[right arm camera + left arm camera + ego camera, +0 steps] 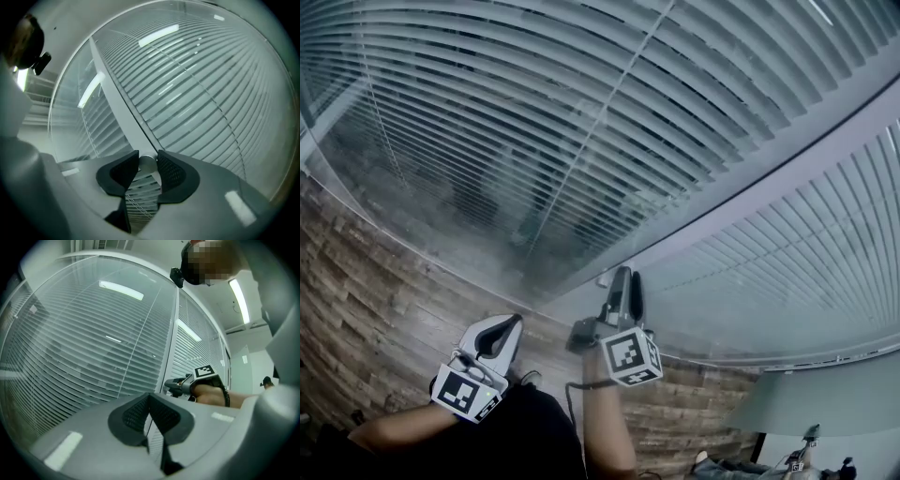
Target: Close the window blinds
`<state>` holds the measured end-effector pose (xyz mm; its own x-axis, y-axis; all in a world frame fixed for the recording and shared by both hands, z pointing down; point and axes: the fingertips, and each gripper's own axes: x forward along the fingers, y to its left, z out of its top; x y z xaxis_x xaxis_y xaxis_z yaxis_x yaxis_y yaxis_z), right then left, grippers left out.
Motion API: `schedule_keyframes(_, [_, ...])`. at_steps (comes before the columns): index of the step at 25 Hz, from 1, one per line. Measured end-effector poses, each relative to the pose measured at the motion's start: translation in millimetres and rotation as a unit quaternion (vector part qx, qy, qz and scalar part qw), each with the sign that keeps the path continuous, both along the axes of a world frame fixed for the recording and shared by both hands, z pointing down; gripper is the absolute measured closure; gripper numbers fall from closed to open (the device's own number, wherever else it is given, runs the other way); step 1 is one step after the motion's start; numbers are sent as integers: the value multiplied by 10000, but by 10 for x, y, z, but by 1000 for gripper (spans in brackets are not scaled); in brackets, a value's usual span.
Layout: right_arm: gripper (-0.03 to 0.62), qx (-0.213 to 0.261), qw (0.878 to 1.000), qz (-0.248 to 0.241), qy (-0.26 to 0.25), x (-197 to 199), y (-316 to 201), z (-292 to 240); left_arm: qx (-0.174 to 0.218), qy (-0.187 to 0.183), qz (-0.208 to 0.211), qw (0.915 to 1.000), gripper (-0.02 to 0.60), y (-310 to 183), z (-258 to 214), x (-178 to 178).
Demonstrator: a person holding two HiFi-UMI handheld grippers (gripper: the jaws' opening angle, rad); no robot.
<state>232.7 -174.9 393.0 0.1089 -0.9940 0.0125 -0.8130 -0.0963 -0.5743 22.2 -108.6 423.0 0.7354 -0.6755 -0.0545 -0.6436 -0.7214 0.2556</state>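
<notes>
At the window's white post (750,187), between two glass panes, we held the right gripper (147,159) up against a small silvery knob (146,164). From the right gripper view, the knob sat right between the two dark pads near their tips, and each pad touched one side of it, so the jaws were clenched on the knob with nothing else in them. The blinds (534,112) hung behind the glass on both sides of the post and rose well above the knob. Their slats were tilted apart enough that grey shapes showed through lower down. We kept the left gripper (508,323) lower and to the left, over the wood floor (366,281) and well apart from the knob and the glass. Its jaws were pressed together at the tips and held nothing.
</notes>
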Motion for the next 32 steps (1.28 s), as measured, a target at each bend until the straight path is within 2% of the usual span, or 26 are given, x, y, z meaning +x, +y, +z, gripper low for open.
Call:
schedule_keyframes(1, [464,9,10000,-28,-86,2,-5,1,-2,3,17,10000,580,3,2,9])
schedule_keyframes(3, [461,-87,9998,-104,155,-8,-5,2,11,12,43,10000,580,12,0,23])
schedule_keyframes(5, [456,-263,9965,-182,768,-27,22,-7,19,21,51,10000,580,23,-4,27])
schedule_keyframes(7, [436,-467,9830,-169,1769,-56,71,-23,-5,32,39,10000,580,22,-3,19])
schedule_keyframes(8, [430,-594,9693,-155,2382,-86,86,-23,-18,45,28,10000,580,15,-3,11])
schedule_keyframes(9, [423,-733,9501,-159,3029,-130,84,-17,-36,68,15,10000,580,6,-6,4])
schedule_keyframes(10, [419,-866,9253,-182,3687,-188,65,-9,-55,90,4,9999,580,-3,-9,-3])
schedule_keyframes(12, [402,-1086,8656,-200,4885,-297,2,4,-56,72,-16,10000,580,-15,-1,-21])
schedule_keyframes(13, [402,-1206,8396,-172,5293,-326,-24,17,-43,53,-25,10000,580,-19,2,-31])
schedule_keyframes(14, [402,-1330,8214,-129,5545,-335,-39,35,-32,45,-33,10000,580,-21,-3,-39])
schedule_keyframes(20, [439,-1892,7639,258,6165,-227,-65,92,-17,40,-58,10000,580,-19,-15,-66])
schedule_keyframes(21, [455,-1919,7599,300,6204,-218,-66,93,2,45,-68,10000,580,-19,-15,-75])
schedule_keyframes(23, [458,-1869,7671,333,6128,-220,-72,96,38,69,-106,9999,580,-39,-10,-103])
schedule_keyframes(25, [464,-1748,7901,303,5868,-223,-84,91,-8,53,-115,9999,580,-59,5,-116])
schedule_keyframes(26, [464,-1675,8059,272,5673,-222,-85,82,-34,44,-100,9999,580,-59,6,-114])
schedule_keyframes(28, [464,-1489,8456,220,5122,-213,-78,51,-26,44,-53,10000,580,-46,-13,-98])
schedule_keyframes(32, [465,-974,9321,218,3482,-146,-47,-11,-7,7,-21,10000,580,-44,-33,-80])
